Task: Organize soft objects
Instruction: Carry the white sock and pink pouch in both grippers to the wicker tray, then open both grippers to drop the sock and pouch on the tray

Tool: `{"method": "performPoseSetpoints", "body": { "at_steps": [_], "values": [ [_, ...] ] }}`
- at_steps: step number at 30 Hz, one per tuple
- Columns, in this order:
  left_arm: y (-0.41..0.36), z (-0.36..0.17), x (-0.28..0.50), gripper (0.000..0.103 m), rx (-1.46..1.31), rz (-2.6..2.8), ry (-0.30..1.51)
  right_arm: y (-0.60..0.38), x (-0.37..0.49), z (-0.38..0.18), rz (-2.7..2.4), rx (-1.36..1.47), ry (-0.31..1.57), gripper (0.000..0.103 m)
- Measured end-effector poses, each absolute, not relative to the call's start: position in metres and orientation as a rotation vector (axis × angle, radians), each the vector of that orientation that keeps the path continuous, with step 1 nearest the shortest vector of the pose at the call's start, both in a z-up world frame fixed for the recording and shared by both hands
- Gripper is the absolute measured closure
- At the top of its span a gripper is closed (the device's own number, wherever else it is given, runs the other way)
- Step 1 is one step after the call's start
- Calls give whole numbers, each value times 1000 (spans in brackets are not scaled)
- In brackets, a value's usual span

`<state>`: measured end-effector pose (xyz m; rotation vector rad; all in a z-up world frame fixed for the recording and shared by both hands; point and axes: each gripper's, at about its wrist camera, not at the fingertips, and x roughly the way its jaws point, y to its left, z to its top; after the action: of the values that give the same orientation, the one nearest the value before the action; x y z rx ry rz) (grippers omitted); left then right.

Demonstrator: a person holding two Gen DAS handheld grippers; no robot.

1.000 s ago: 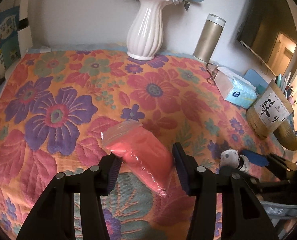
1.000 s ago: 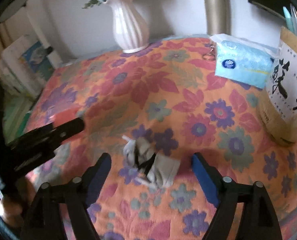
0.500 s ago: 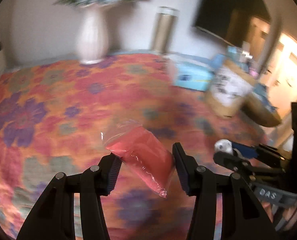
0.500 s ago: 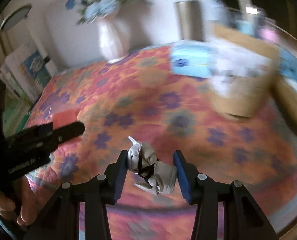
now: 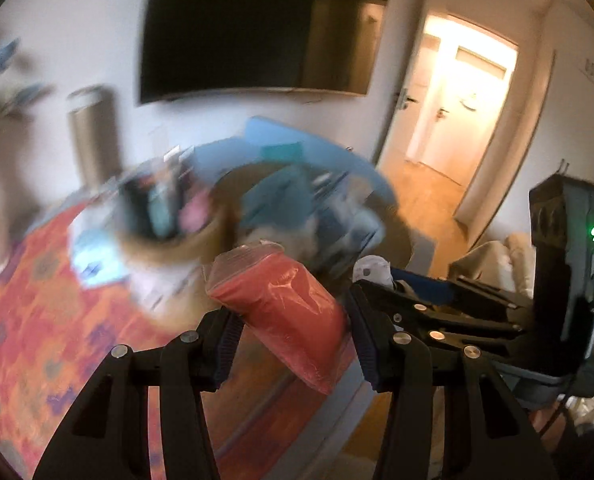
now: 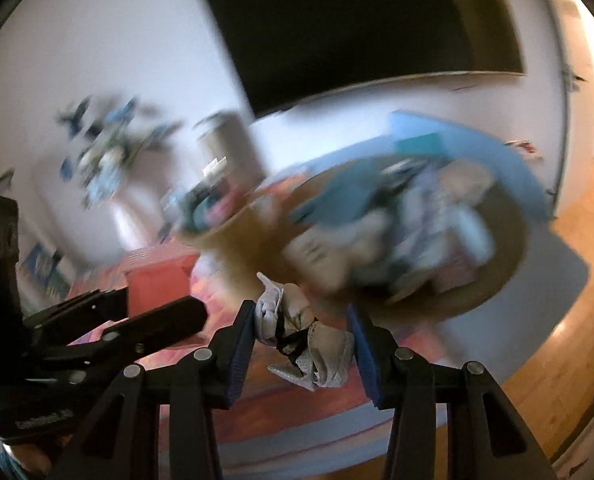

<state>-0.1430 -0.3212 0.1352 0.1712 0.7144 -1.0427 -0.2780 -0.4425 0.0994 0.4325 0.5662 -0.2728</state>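
Observation:
My left gripper (image 5: 293, 336) is shut on a red soft packet in clear plastic (image 5: 281, 308), held in the air over the table's right edge. My right gripper (image 6: 303, 340) is shut on a crumpled grey-white cloth with black straps (image 6: 305, 340), also lifted. A round brown basket (image 6: 509, 276) filled with soft blue, white and pink items lies ahead, blurred. In the left wrist view the basket (image 5: 401, 236) is behind the packet and the right gripper (image 5: 437, 300) is to the right. In the right wrist view the left gripper (image 6: 153, 312) with the red packet (image 6: 157, 280) is at left.
The floral orange tablecloth (image 5: 25, 320) covers the table at left. A white vase (image 6: 117, 208), a gold tumbler (image 5: 93, 132), a paper bag of items (image 5: 165, 216) and a blue tissue pack (image 5: 97, 256) stand on it. A dark TV (image 5: 257, 28) hangs on the wall. Wooden floor (image 6: 569, 288) lies to the right.
Both grippers swung right from the table toward the basket, each carrying its object. The right gripper closed on the cloth and lifted it off the table.

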Motion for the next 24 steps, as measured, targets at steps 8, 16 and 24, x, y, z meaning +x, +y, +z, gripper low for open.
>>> {"method": "performPoseSetpoints", "body": {
  "at_steps": [8, 16, 24],
  "values": [
    [-404, 144, -125, 56, 172, -1076, 700, -535, -299, 106, -380, 596, 468, 58],
    [-436, 123, -116, 56, 222, -1039, 721, -570, -286, 87, -359, 746, 455, 55],
    [-428, 120, -117, 17, 194, -1057, 721, -581, -294, 80, -384, 811, 421, 25]
  ]
}}
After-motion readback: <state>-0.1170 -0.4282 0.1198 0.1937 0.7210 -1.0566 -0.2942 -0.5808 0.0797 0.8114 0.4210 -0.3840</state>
